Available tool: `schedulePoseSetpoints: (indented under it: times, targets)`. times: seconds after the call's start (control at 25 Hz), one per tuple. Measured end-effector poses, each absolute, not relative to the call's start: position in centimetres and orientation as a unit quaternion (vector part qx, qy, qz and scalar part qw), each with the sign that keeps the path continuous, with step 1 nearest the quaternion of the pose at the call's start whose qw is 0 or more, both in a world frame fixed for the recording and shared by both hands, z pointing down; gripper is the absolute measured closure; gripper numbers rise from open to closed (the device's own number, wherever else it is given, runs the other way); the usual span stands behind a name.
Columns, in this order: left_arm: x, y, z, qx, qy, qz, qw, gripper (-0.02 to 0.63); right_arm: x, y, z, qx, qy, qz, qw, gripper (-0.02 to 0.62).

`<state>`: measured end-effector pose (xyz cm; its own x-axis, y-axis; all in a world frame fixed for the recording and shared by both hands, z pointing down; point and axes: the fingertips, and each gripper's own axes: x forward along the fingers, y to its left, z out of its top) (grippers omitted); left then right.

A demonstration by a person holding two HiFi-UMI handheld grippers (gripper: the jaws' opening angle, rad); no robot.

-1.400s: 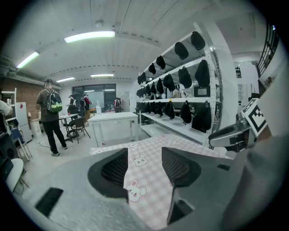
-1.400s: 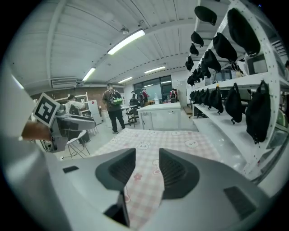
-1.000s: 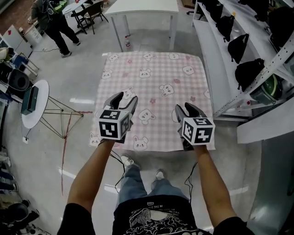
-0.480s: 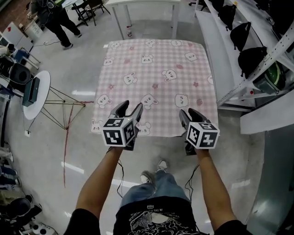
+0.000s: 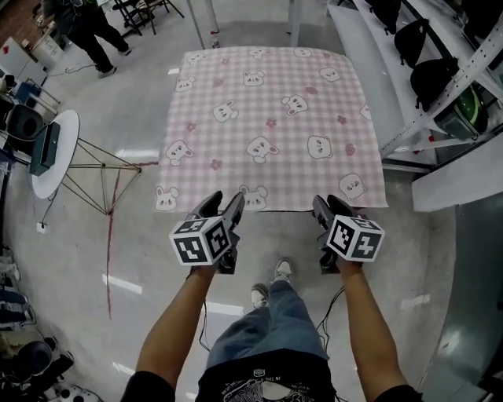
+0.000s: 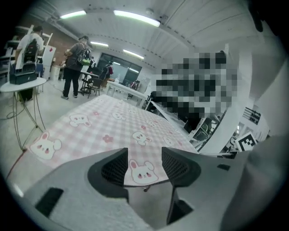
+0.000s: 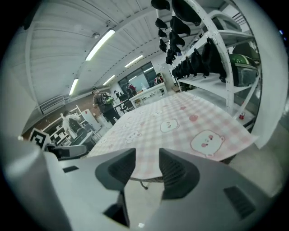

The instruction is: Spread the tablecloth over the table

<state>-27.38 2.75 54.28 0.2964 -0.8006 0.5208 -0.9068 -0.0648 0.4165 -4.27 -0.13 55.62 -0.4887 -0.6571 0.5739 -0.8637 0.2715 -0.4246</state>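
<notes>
A pink checked tablecloth [image 5: 271, 118] printed with bunnies lies flat over the table, its near edge hanging just past the tabletop. In the head view my left gripper [image 5: 223, 206] hovers at that near edge, left of centre, with my right gripper [image 5: 331, 206] at the same edge further right. Both stand open. In the left gripper view the cloth [image 6: 113, 128] stretches away beyond the jaws of the left gripper [image 6: 143, 166], and its hem with one bunny shows through the gap, untouched by the pads. The right gripper [image 7: 146, 170] has nothing between its jaws either, and the cloth [image 7: 180, 122] lies ahead.
A metal shelf rack [image 5: 428, 74] with black bags runs along the table's right side. A round white side table [image 5: 56, 153] on thin legs stands to the left, and a person [image 5: 78, 23] stands at the far left. My own feet [image 5: 271, 284] are just short of the table.
Both grippers drew back from above the cloth to its near edge and sank lower. Their jaws kept the same gap. The cloth stayed flat.
</notes>
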Motion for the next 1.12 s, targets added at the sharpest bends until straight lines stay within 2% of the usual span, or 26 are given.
schedulePoseSetpoints:
  times: [0.56,0.72,1.12]
  targets:
    - [-27.8,7.4,61.3,0.649,-0.58,-0.021,0.491,0.365,-4.0,3.2,61.2,0.502,-0.733,0.442,0.123,0.43]
    - [-28.0,6.9,61.7,0.621,-0.578,-0.064,0.525,0.366,-4.1,2.4,61.2,0.5,-0.713,0.485,0.082,0.431]
    - [-27.9,5.3,62.4,0.54,-0.571,-0.163,0.596,0.434,-3.5,1.7,62.6,0.498,-0.604,0.622,-0.01,0.459]
